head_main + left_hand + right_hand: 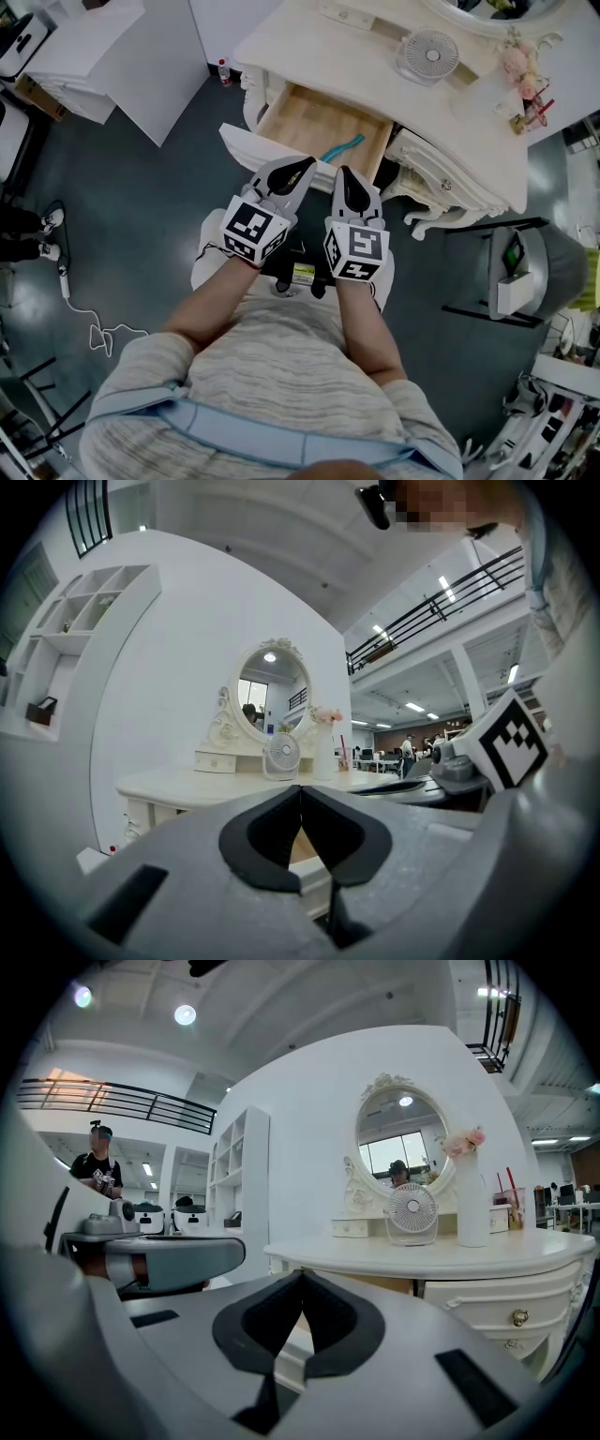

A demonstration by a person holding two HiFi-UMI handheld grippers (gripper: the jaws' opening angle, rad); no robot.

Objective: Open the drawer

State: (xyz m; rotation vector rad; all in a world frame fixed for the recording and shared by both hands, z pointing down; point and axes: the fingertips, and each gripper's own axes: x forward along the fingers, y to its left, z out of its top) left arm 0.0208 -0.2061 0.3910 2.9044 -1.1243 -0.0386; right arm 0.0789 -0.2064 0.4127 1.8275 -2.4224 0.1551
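Note:
The dressing table's wooden drawer (323, 129) stands pulled out, with its white front panel (251, 145) toward me. A teal object (343, 146) lies inside it. My left gripper (302, 169) hovers just in front of the drawer front, shut with nothing between its jaws. Right beside it, my right gripper (345, 180) is shut and empty too. In the left gripper view the left gripper (300, 791) shows its tips meeting, aimed at the table (187, 785). In the right gripper view the right gripper (302, 1276) has its tips together, facing the tabletop (422, 1252).
On the white dressing table (356, 47) stand a small fan (431, 56) and a vase of flowers (517, 67) below an oval mirror (401, 1147). A grey chair (530, 267) is at the right, white shelving (103, 56) at the upper left, a cable (103, 330) on the floor.

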